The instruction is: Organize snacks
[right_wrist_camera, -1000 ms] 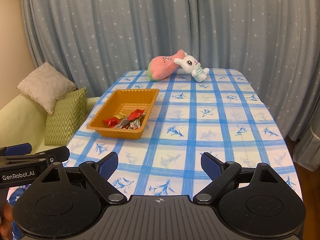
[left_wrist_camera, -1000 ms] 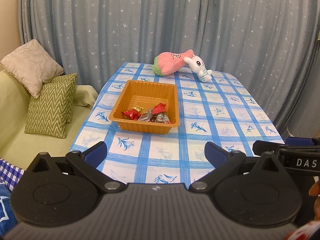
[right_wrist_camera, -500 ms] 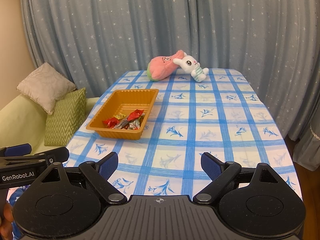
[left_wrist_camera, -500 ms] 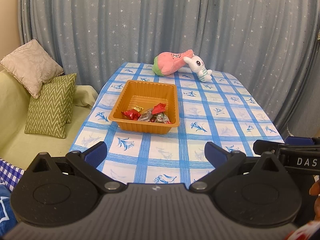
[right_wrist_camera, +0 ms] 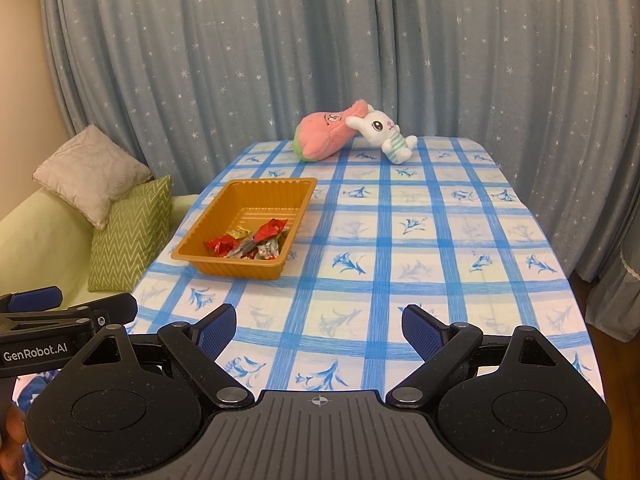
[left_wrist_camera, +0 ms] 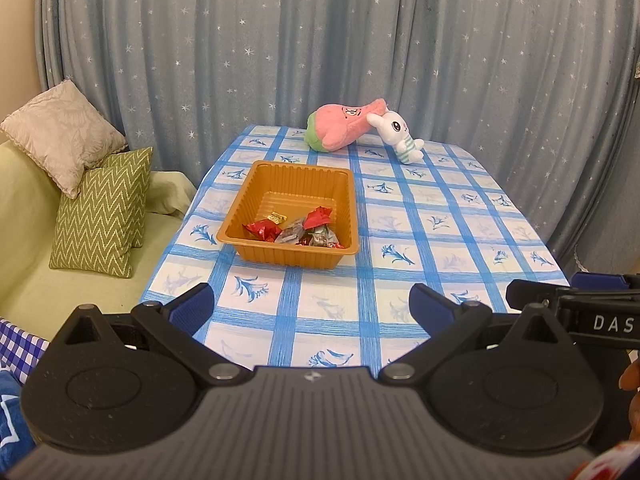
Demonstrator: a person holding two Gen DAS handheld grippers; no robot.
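An orange plastic tray (left_wrist_camera: 256,184) (right_wrist_camera: 224,204) sits on the left half of the blue-checked table (left_wrist_camera: 440,216) (right_wrist_camera: 440,240). Several wrapped snacks (left_wrist_camera: 296,232) (right_wrist_camera: 248,240), red, silver and gold, lie in its near end. My left gripper (left_wrist_camera: 310,306) is open and empty, held over the table's near edge, well short of the tray. My right gripper (right_wrist_camera: 318,326) is open and empty, beside it to the right. Each gripper shows at the edge of the other's view, the right one in the left wrist view (left_wrist_camera: 580,308) and the left one in the right wrist view (right_wrist_camera: 60,320).
A pink plush toy (left_wrist_camera: 340,130) (right_wrist_camera: 324,138) and a white plush rabbit (left_wrist_camera: 394,132) (right_wrist_camera: 384,130) lie at the table's far end before a starred blue curtain. A green sofa (left_wrist_camera: 24,240) with cushions (left_wrist_camera: 100,216) (right_wrist_camera: 132,232) stands left of the table.
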